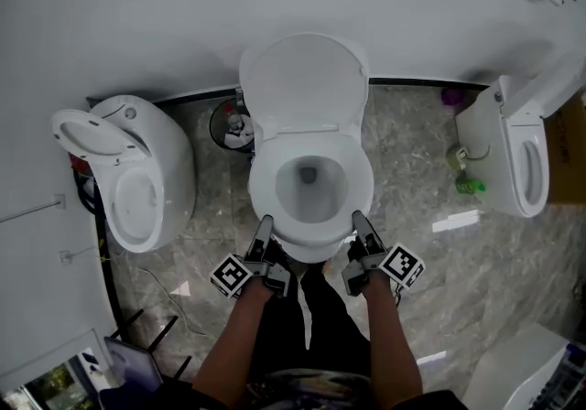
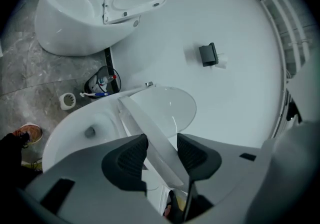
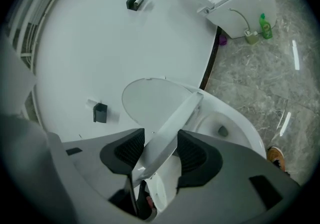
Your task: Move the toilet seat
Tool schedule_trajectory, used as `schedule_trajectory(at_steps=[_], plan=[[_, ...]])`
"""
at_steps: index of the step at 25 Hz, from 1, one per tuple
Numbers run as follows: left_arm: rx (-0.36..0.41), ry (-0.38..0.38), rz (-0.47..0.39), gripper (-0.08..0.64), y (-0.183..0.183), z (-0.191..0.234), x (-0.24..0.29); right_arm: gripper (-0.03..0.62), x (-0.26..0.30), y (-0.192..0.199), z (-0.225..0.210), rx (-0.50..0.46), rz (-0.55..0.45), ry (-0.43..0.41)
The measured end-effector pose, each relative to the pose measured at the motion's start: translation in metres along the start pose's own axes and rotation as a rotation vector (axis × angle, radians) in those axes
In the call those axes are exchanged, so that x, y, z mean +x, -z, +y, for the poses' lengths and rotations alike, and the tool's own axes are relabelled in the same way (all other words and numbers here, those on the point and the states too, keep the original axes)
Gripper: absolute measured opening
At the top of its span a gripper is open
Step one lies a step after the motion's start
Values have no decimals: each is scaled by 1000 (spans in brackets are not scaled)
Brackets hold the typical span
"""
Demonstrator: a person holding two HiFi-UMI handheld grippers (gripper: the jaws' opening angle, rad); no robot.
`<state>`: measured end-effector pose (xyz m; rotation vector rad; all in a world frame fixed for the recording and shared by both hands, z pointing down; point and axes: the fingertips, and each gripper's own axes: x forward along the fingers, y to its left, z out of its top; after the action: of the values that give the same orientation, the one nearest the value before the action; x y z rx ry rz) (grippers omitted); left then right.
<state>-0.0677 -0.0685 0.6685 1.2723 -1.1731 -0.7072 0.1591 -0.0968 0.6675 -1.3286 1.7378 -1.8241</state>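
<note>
Plainly, the toilet seat (image 1: 355, 181) lay low over the bowl (image 1: 311, 207), its long axis running straight away from the person to the hinge (image 1: 307, 130) under the raised lid (image 1: 302, 83) at the wall (image 1: 412, 5). The left gripper (image 1: 264, 227) and right gripper (image 1: 361, 221) flanked its front rim, equally near. Each was set narrow with the rim between its pads (image 2: 131, 158), seemingly touching both. All around was grey marbled floor (image 1: 412, 243).

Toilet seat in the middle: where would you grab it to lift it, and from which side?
Its front rim, from the front, jaws above and below. The toilet seat is a thin flat ring hinged at the back under the raised lid; left gripper and right gripper grip there.
</note>
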Motion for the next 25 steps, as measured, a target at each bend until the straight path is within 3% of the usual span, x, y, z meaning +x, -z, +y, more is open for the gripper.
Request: schedule_trajectory(at_steps=[8,25], plan=[[-45,33,-67,192,-16,-31,16,209,10,-20,28,24,-32,-23],[-59,88,-119,202,-41,-69,47,213,37,-47,71,50,-40,-77]])
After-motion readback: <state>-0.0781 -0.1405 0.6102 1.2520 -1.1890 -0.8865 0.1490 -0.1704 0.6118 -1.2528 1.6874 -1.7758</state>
